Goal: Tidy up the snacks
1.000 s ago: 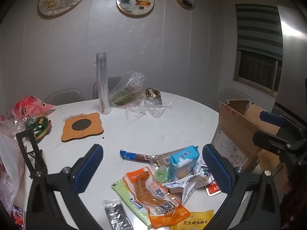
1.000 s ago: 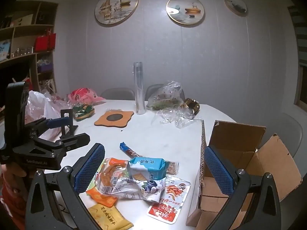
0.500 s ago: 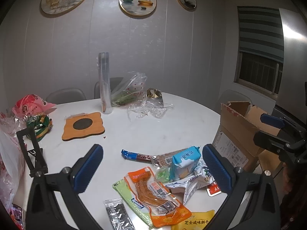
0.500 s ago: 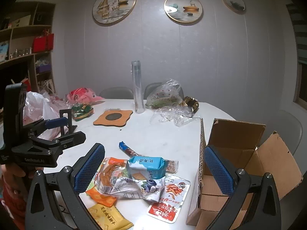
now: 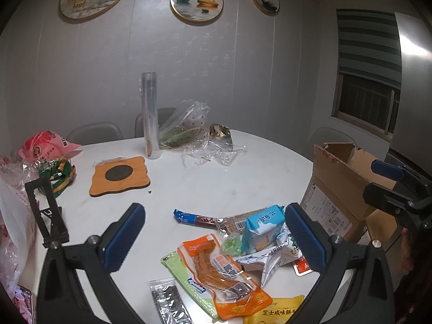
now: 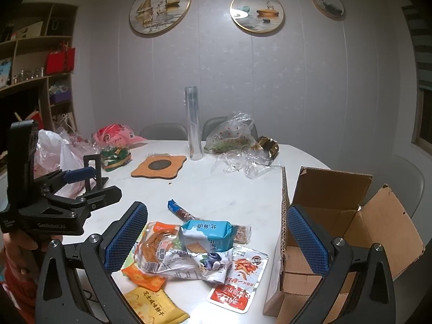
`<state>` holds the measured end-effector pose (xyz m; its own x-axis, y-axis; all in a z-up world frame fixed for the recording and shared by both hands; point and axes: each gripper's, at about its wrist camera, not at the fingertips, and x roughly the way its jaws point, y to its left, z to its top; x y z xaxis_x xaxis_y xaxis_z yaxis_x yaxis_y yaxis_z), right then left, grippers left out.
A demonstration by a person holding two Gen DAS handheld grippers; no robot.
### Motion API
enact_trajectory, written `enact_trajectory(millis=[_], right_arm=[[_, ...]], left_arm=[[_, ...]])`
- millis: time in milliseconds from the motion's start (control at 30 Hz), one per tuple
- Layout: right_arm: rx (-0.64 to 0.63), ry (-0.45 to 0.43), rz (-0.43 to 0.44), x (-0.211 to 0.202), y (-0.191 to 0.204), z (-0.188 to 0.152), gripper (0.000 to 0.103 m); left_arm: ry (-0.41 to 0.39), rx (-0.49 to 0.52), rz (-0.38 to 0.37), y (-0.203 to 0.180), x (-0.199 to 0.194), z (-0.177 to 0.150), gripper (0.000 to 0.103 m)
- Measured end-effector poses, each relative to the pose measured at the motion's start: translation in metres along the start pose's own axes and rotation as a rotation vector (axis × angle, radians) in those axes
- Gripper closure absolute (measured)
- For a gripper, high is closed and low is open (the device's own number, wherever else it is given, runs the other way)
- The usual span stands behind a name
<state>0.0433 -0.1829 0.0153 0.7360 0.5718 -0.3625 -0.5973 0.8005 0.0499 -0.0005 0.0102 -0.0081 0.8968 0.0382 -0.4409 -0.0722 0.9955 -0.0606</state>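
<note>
Hovering wide and empty, both the left gripper (image 5: 213, 239) and right gripper (image 6: 217, 239) have barely shifted over the snack pile (image 6: 194, 251), so nothing is yet in the cardboard box (image 6: 337, 216).

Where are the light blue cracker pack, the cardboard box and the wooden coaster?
light blue cracker pack (image 6: 208, 235): right wrist view, on its printed front.
cardboard box (image 6: 332, 189): right wrist view, on its inner back wall.
wooden coaster (image 5: 118, 175): left wrist view, on its dark round centre.

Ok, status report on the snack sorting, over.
Both tools open and empty: left tool, right tool. Snack pile loose on table, none seen in the cardboard box. Nothing blocking.
</note>
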Motion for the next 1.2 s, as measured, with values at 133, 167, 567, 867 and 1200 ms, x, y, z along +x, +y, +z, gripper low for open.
enact_trajectory(millis=[133, 167, 567, 867, 1200], right_arm=[[-0.001, 0.002, 0.0, -0.0006, 0.0005, 0.0002, 0.0], [0.0, 0.002, 0.0, -0.0002, 0.0004, 0.0006, 0.0], [0.005, -0.002, -0.007, -0.0018, 0.0016, -0.0013, 0.0], [0.005, -0.003, -0.008, -0.0018, 0.001, -0.0007, 0.0], [-0.002, 0.002, -0.014, -0.0002, -0.0012, -0.004, 0.0]], left_arm=[[-0.002, 0.003, -0.002, 0.0003, -0.0004, -0.0002, 0.001], [-0.002, 0.004, -0.002, 0.0, -0.0004, -0.0003, 0.001], [0.006, 0.01, -0.006, -0.0033, 0.0006, -0.0003, 0.001], [0.007, 0.01, -0.008, -0.0054, 0.0008, 0.0003, 0.001], [0.02, 0.004, -0.035, -0.0066, 0.0016, -0.0001, 0.001]])
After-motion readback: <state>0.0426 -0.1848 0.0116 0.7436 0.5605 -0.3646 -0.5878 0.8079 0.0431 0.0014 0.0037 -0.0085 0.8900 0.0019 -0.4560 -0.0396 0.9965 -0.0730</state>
